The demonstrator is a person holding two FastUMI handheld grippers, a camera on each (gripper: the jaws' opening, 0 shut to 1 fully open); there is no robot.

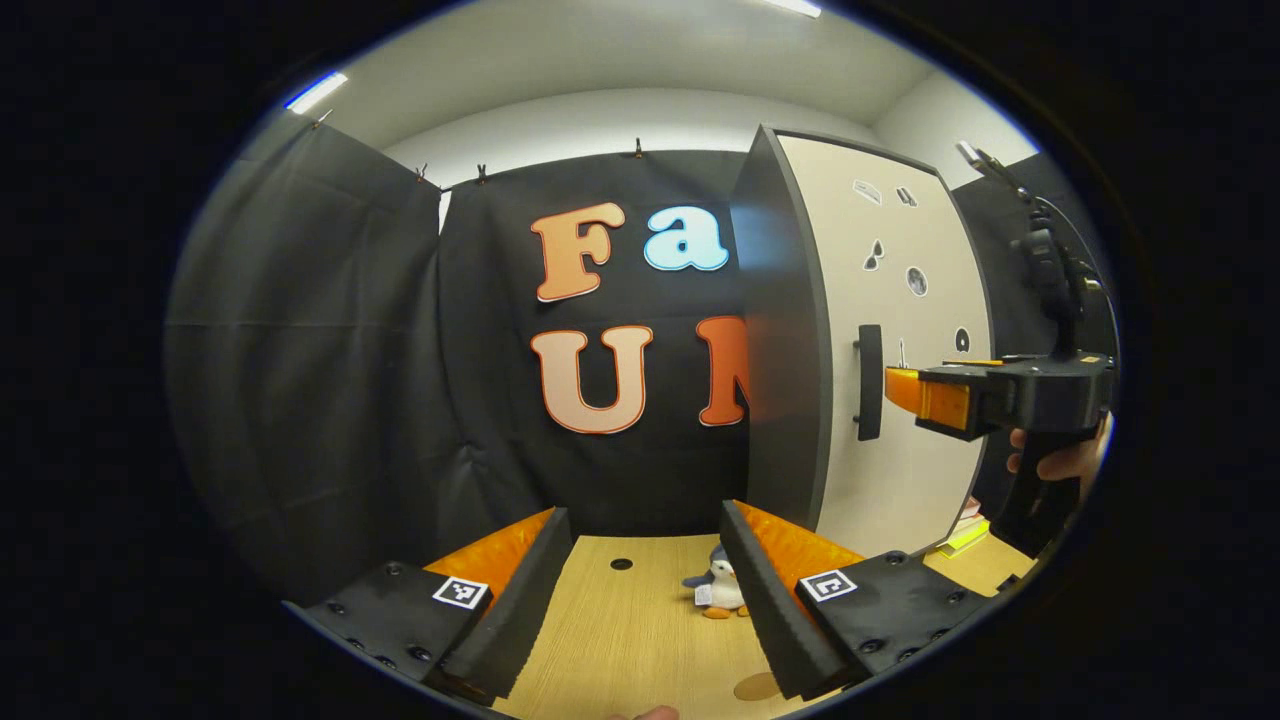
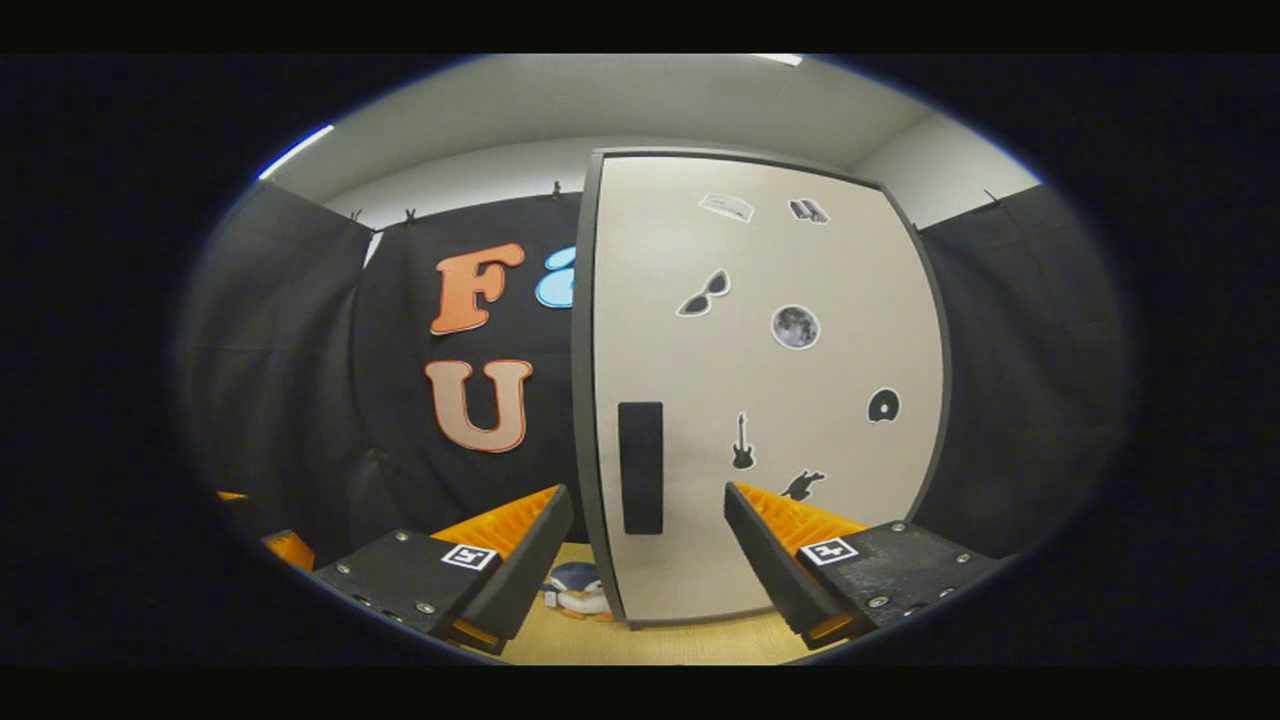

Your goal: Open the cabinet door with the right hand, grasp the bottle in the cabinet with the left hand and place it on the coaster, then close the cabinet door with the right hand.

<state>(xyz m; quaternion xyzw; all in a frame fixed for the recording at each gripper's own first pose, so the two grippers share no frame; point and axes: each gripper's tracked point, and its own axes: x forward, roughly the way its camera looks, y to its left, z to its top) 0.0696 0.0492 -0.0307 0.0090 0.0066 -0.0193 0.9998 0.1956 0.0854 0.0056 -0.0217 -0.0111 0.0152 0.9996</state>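
Ahead of the right gripper (image 2: 647, 570), between its wide-spread fingers: door (image 2: 760, 400), shut, with upright handle (image 2: 640, 468) just beyond the tips. Stiff, light panel, likely swings easily; best taken on the handle's mid-length. Held level, squared to the door. Left gripper (image 1: 645, 600) low over the surface (image 1: 620, 630), fingers wide, holding nothing. Bottle presumably behind the door, unseen.
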